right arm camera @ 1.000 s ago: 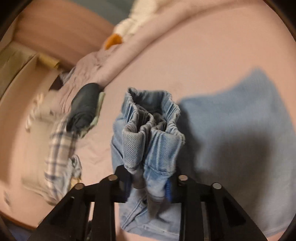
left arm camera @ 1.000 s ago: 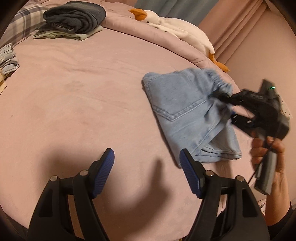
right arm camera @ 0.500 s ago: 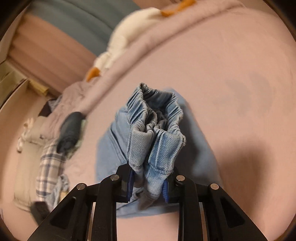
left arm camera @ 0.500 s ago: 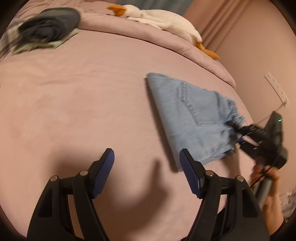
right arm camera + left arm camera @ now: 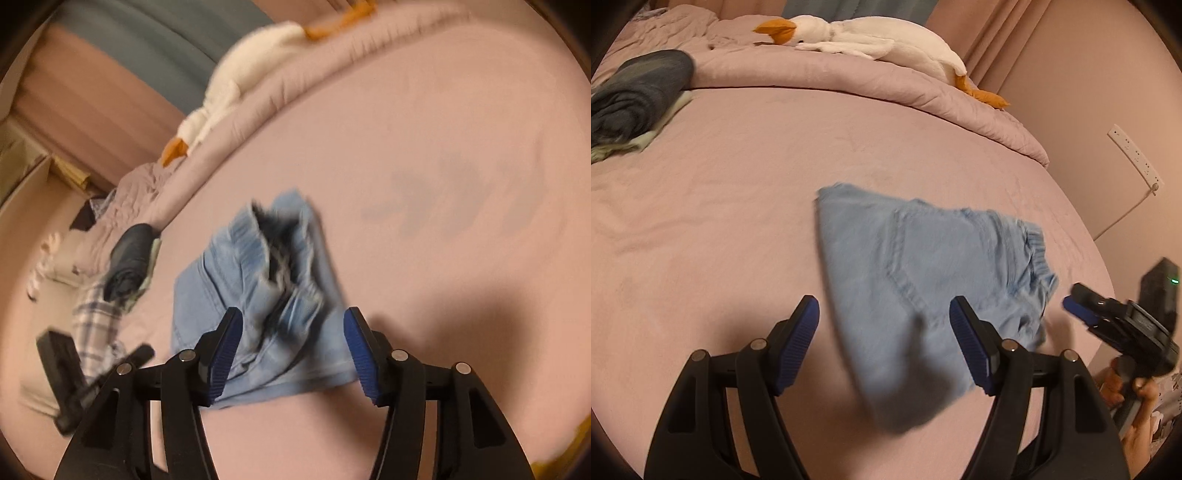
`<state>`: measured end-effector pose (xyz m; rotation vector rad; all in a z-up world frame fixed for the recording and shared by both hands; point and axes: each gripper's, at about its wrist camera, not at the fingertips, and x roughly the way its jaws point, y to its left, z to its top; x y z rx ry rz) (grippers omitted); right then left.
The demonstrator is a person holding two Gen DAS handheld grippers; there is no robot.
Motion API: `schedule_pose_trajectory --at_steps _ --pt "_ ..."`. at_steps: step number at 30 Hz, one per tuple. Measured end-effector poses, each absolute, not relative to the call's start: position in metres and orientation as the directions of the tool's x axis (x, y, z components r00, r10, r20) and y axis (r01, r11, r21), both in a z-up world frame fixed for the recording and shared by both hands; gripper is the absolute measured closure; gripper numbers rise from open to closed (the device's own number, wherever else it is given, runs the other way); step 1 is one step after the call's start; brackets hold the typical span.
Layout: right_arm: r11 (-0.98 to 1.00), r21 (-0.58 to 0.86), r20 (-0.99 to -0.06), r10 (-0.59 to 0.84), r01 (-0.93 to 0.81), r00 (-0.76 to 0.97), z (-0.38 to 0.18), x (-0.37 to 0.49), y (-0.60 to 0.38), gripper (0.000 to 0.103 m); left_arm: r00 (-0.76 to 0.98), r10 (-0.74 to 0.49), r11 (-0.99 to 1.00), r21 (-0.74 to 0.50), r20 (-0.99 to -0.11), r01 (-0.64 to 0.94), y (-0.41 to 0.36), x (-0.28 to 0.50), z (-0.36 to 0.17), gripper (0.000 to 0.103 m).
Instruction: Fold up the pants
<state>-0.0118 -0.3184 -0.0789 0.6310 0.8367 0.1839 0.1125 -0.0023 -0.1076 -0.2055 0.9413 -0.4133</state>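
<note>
The light blue denim pants [image 5: 923, 273] lie folded into a compact bundle on the pink bed [image 5: 720, 221], back pocket up, waistband toward the right. My left gripper [image 5: 884, 347] is open and empty, hovering just in front of the bundle's near edge. My right gripper [image 5: 291, 350] is open, its pads on either side of the bunched waistband [image 5: 273, 258] without gripping it. In the left wrist view the right gripper [image 5: 1082, 314] sits just right of the pants. The pants also show in the right wrist view [image 5: 207, 302], blurred.
A stack of dark folded clothes [image 5: 639, 96] lies at the far left of the bed. A white plush goose [image 5: 879, 40] rests on the rolled pink duvet [image 5: 849, 92] at the back. A wall with a power strip [image 5: 1134, 155] is to the right. Plaid cloth [image 5: 96, 317] lies beside the stack.
My right gripper was shut on the bunched waistband and has opened, letting the pants drop onto the bed. The left gripper has moved closer to the bundle.
</note>
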Motion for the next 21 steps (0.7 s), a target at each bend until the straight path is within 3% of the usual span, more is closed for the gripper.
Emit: schedule_pose_trajectory --at_steps 3,4,6,8,11,13,21 --pt "0.855 0.518 -0.604 0.369 -0.004 0.706 -0.057 -0.002 -0.304 0.050 0.520 -0.434 0.900 -0.329 -0.736 0.286 -0.026 0.128 -0.105 0.032" --pt "0.880 0.472 -0.604 0.360 -0.045 0.710 -0.049 0.006 -0.293 0.063 0.519 -0.435 0.899 -0.319 -0.736 0.300 -0.036 0.133 -0.105 0.032" --pt "0.910 0.401 -0.613 0.355 -0.109 0.706 -0.041 0.024 -0.272 0.076 0.519 -0.421 0.903 -0.294 -0.744 0.311 -0.048 0.139 -0.107 0.042" --pt "0.928 0.330 -0.622 0.352 -0.173 0.700 -0.038 0.044 -0.251 0.080 0.516 -0.394 0.912 -0.256 -0.761 0.319 -0.060 0.147 -0.113 0.051" --pt "0.946 0.257 -0.694 0.322 -0.197 0.643 -0.055 0.076 -0.233 0.083 0.475 -0.378 0.918 -0.254 -0.795 0.305 -0.063 0.163 -0.130 0.052" --pt "0.967 0.187 -0.775 0.255 -0.176 0.578 -0.078 0.096 -0.226 0.093 0.412 -0.387 0.914 -0.283 -0.825 0.292 -0.061 0.175 -0.144 0.053" --pt "0.947 0.287 -0.780 0.319 -0.146 0.538 -0.090 0.100 -0.246 0.093 0.385 -0.385 0.912 -0.281 -0.839 0.300 -0.058 0.175 -0.134 0.052"
